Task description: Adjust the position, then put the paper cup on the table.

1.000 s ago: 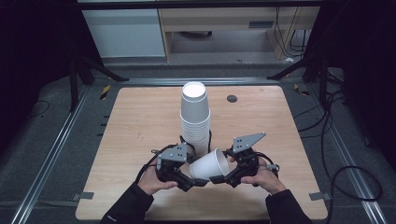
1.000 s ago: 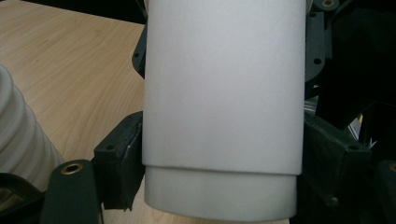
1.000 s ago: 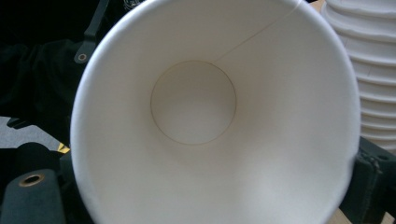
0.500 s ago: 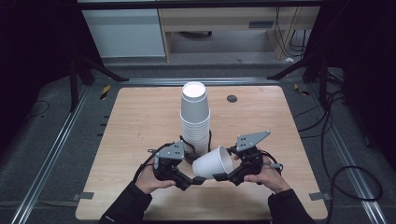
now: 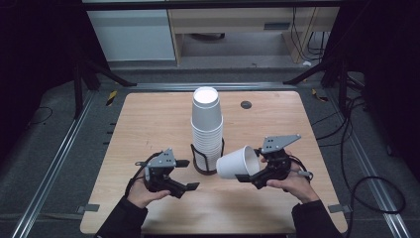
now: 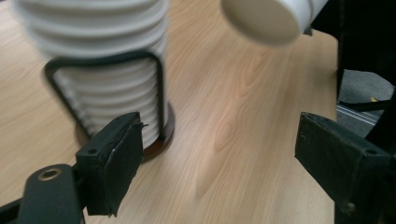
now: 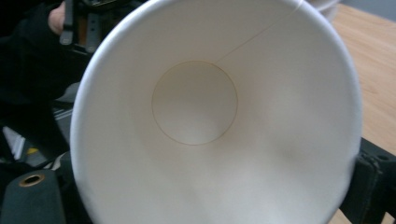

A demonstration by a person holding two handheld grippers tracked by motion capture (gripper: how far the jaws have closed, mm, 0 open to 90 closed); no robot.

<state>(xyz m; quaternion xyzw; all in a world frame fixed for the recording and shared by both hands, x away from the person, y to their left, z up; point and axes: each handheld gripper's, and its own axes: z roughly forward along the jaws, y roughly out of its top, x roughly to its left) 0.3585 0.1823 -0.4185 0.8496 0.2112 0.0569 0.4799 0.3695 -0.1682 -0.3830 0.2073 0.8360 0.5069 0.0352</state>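
- High view: a pale wooden table (image 5: pixel 148 124) stands on a grey floor between metal rails, with a white cabinet (image 5: pixel 131 29) and a wooden desk unit (image 5: pixel 237 22) at the far wall and black cables (image 5: pixel 366 163) trailing along the right side. A tall stack of white paper cups (image 5: pixel 207 126) rises from a black wire holder (image 5: pixel 198 161) near the middle of the surface, and a small dark disc (image 5: pixel 246 104) lies toward the far right corner. Near the front edge, the left gripper (image 5: pixel 184 174) sits just left of the holder with its jaws spread and nothing between them; the right gripper (image 5: pixel 246 174), right of the holder, clamps a single white cup (image 5: pixel 237 162) tipped on its side, base toward the stack, mouth toward the hand.
- Left gripper view: the two black pads stand wide apart over bare wood grain. The ribbed rims of the stacked cups and the holder's round dark base, touching the table, show close and blurred at upper left. The flat bottom of the held cup hangs at the top, clear of the surface.
- Right gripper view: the camera looks straight into the held cup's mouth, down to its round bottom and side seam; the cup's rim hides most of the jaws. The other hand (image 7: pixel 58 16) and its tool appear at upper left, a strip of table at right.
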